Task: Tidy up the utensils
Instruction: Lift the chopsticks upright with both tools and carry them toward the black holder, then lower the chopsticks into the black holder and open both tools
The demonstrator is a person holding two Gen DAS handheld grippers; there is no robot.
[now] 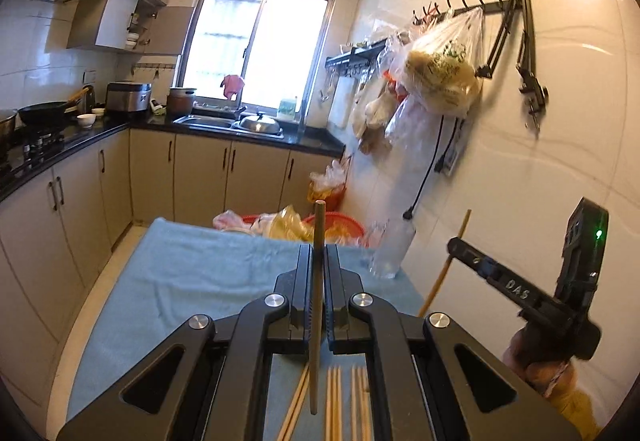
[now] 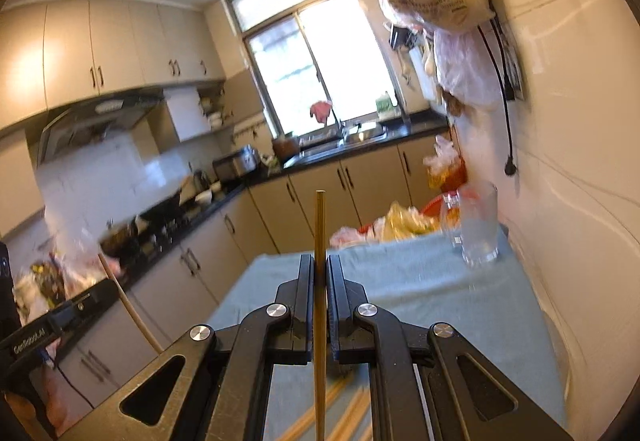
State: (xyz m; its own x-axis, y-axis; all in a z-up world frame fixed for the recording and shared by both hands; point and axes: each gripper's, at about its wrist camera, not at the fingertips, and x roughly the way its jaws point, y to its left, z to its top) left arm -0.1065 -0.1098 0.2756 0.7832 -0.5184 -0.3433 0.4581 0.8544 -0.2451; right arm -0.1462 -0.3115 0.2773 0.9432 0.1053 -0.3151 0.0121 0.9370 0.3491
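Carrying one chopstick apiece, the left gripper (image 1: 319, 257) is closed on a darker chopstick (image 1: 318, 241) and the right gripper (image 2: 319, 269) is clamped on a paler chopstick (image 2: 320, 225), both upright above the table (image 1: 180, 281). The glass (image 2: 478, 229) stands near the table's far right corner, so each stick should, I judge, be kept vertical and lowered tip-first into it, one gripper at a time. More loose chopsticks (image 1: 334, 401) lie at the near edge.

Bright window (image 1: 256, 45) — beige cabinets (image 1: 200, 177); tiled wall (image 1: 540, 161)
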